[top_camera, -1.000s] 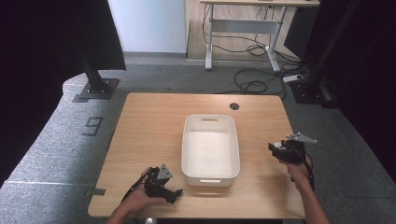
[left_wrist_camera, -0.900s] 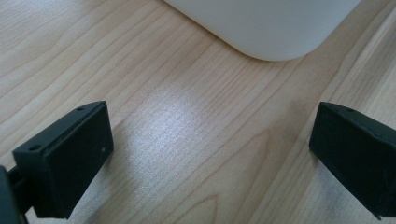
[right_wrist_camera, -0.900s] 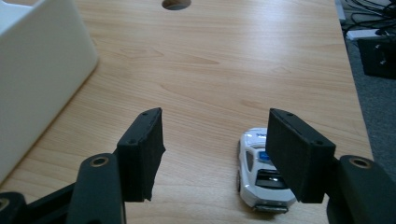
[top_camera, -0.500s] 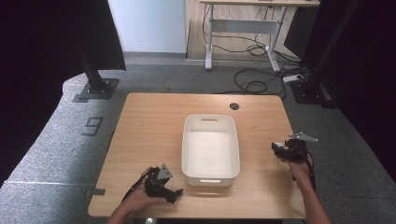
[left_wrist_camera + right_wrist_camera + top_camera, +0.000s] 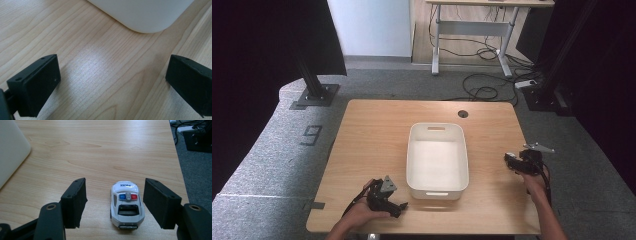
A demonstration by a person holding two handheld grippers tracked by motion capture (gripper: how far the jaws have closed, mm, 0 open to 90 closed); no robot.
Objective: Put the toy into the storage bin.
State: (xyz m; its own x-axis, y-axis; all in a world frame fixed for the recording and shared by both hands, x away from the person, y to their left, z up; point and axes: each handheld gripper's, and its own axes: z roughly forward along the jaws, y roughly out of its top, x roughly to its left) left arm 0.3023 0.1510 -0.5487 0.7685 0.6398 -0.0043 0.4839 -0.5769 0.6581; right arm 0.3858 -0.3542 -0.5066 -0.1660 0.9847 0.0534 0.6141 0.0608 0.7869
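- The toy car (image 5: pixel 127 206) is sitting on the table (image 5: pixel 372 135) between the jaws of the right gripper (image 5: pixel 115 202), nearer the jaw on the view's right than the one on its left, and touching neither.
- It is a small white police car with "POLICE" lettered across one end of the roof, a red and blue light bar behind that, a dark window and a grey bumper at the end nearest the camera.
- Its long axis is running along the gripper's reach, between the jaws; the lettered end is pointing away from the gripper and the bumper end back toward it. Which end is the front I cannot tell.
- The right gripper is standing wide open, holding nothing, with a gap showing on both sides of the car.
- Beyond the car, bare wood is stretching ahead; the table edge is lying close on the gripper's right, with grey floor past it. The bin (image 5: pixel 10 152) is sitting well off to its left.
- The left gripper (image 5: pixel 387 197) is also gaping wide, holding nothing, its jaws resting low over bare wood in the left gripper view.
- A rounded corner of the bin is lying just ahead of those jaws, apart from them.
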